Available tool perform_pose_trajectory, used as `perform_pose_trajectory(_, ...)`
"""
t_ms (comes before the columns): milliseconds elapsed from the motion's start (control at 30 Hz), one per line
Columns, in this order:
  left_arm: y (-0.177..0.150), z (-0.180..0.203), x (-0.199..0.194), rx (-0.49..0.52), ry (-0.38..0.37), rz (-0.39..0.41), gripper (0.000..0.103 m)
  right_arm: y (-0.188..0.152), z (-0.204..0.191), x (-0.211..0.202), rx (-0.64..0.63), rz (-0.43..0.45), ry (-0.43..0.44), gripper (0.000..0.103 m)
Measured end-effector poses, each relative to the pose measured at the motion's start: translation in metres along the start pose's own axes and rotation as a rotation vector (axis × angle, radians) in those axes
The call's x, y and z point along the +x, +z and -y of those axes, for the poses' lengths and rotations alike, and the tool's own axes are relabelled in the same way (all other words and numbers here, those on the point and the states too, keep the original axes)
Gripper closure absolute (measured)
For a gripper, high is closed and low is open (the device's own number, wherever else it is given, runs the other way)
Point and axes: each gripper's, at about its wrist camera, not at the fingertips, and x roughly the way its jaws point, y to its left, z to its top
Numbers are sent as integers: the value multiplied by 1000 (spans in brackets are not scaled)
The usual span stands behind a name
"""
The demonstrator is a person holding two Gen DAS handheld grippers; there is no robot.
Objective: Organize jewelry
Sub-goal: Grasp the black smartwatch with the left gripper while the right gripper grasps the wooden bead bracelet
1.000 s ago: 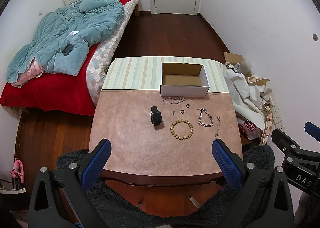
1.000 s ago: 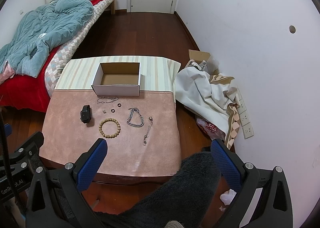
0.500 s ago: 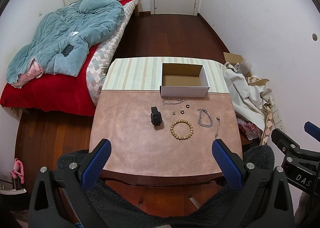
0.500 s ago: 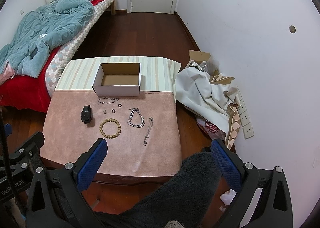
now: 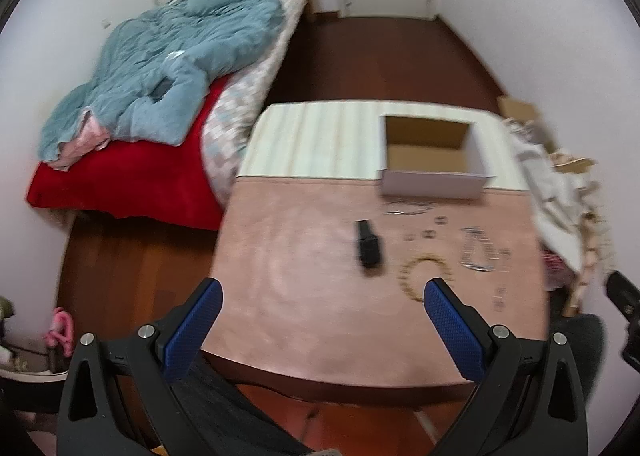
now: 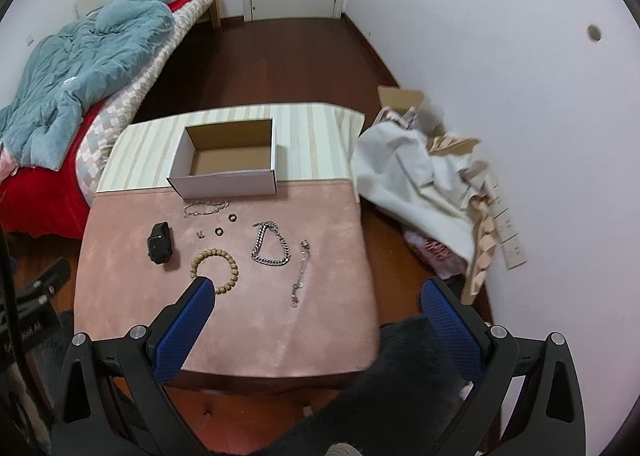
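Both grippers hang spread and empty. Left wrist view, blurred: left gripper (image 5: 320,306) faces the watch (image 5: 368,243) and empty box (image 5: 434,158).

Right wrist view: right gripper (image 6: 316,306) above the table (image 6: 120,296); bead bracelet (image 6: 216,270), chain (image 6: 272,244) unpicked. Next: descend, pinch one piece.

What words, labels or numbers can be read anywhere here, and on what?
None reads clearly.
Left gripper: white lettering on its body, seen in the right wrist view, cut off and too small to read.
Box: plain, no label.
Watch: dark screen, no digits.
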Motion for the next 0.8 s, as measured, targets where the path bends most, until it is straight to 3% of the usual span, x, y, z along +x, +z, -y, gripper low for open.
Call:
perform_pose_trajectory(133, 8, -5, 48, 17, 83, -39, 0, 4, -16, 62, 11, -58, 54, 1)
perform_pose_trajectory(300, 9, -11, 101, 43, 171, -79, 0, -1, -50, 152, 17, -179, 99, 25)
perform_pose_trajectory(433, 7, -15, 140, 47, 199, -140, 0, -9, -77, 211, 21, -269, 132, 34)
perform_pose_trajectory(533, 6, -15, 161, 50, 196, -180, 0, -17, -95, 239, -4, -315, 131, 45)
perform_pose_trajectory(600, 4, -13, 168, 55, 190, -198, 0, -22, -104, 251, -22, -341, 135, 58)
perform_pose_trajectory(633, 3, -12, 171, 58, 181, -204, 0, -24, -109, 251, -42, -318, 119, 62)
perform_pose_trajectory(700, 2, -7, 176, 61, 162, -214, 0, -26, -117, 251, -75, -301, 108, 84)
perform_pose_trajectory(767, 2, -3, 179, 59, 126, -222, 0, -28, -119, 252, -91, -293, 109, 93)
perform_pose_trajectory(800, 1, 0, 180, 57, 102, -225, 0, -29, -118, 252, -85, -296, 113, 93)
